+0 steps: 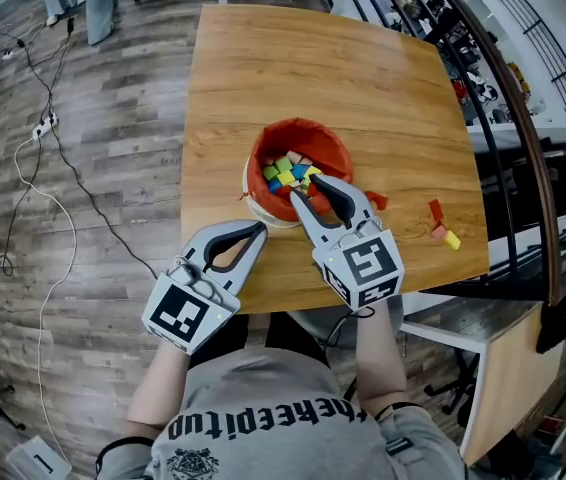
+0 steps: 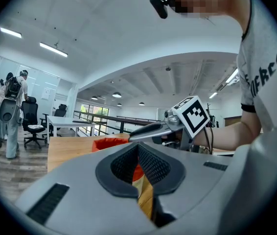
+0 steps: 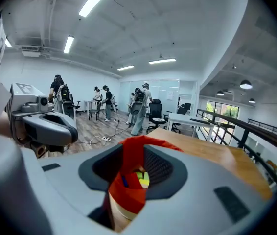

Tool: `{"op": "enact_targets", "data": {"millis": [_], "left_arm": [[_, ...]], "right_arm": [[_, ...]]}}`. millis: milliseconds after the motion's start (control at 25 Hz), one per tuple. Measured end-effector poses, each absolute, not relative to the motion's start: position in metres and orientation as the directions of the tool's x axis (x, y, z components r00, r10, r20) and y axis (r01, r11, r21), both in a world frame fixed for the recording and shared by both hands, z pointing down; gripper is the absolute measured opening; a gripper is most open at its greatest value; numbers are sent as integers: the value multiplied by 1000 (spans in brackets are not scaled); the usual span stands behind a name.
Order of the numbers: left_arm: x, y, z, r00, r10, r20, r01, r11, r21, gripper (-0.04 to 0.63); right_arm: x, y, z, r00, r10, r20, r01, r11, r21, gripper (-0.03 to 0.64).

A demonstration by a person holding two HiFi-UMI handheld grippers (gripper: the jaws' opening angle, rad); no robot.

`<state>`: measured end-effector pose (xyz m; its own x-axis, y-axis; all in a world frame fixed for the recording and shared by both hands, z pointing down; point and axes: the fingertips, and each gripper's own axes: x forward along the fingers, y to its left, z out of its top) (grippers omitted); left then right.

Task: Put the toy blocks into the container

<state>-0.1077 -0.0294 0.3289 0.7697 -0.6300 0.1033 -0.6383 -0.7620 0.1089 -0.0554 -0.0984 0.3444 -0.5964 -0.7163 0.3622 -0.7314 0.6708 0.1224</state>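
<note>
The container [image 1: 328,143], orange-red and open at the top, stands near the middle of the wooden table [image 1: 263,68] with a heap of toy blocks [image 1: 285,171] inside it, green, yellow, blue and red. A few loose blocks [image 1: 441,230] lie well apart to its right near the table's edge, and one red block [image 1: 376,200] lies just beside the right gripper.

The right gripper [image 1: 306,187] reaches in over the container's near rim with its jaws spread. The rim stands in the gap, and no block is between the pads. Its bare forearm [image 1: 378,353] runs straight out from the body.

The left gripper [image 1: 260,228] is at the table's near edge, angled toward the container — jaws pressed together, empty.
</note>
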Motion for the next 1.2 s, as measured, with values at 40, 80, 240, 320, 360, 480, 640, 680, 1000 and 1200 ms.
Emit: {"op": "enact_targets", "data": {"millis": [40,80,240,320,360,480,640,680,1000,1200], "left_arm": [[-108,-29,329,769,-631,104,-639,-761,109,15],[-109,-29,329,769,-631,104,-639,-761,110,15],[-110,-28,330,774,-625,105,-634,-766,108,15],[-108,-29,331,780,-617,104,-626,-772,107,15],[-107,-29,331,785,-611,103,-620,-777,107,15],[-101,-30,330,806,-584,97,-592,-799,103,15],[-80,-29,326,836,-540,92,-548,-831,97,15],[-74,-29,325,845,-527,91,-535,-840,95,15],[-24,-20,319,916,-392,84,-398,-914,77,15],[2,-11,319,945,-315,84,-321,-944,76,15]], "right_arm": [[-55,-98,344,-598,-716,361,-732,671,120,141],[-56,-98,344,-598,-716,359,-732,671,120,141],[-54,-96,340,-589,-735,337,-749,652,115,88],[-50,-95,337,-577,-753,316,-768,632,104,31],[-49,-94,335,-575,-759,306,-775,625,94,17],[-41,-89,331,-569,-771,284,-794,605,52,11],[-20,-83,325,-543,-795,271,-820,572,34,11],[-13,-81,324,-533,-802,269,-827,561,34,11],[41,-59,319,-415,-873,256,-900,436,28,11],[71,-43,320,-339,-906,253,-934,357,26,11]]}}
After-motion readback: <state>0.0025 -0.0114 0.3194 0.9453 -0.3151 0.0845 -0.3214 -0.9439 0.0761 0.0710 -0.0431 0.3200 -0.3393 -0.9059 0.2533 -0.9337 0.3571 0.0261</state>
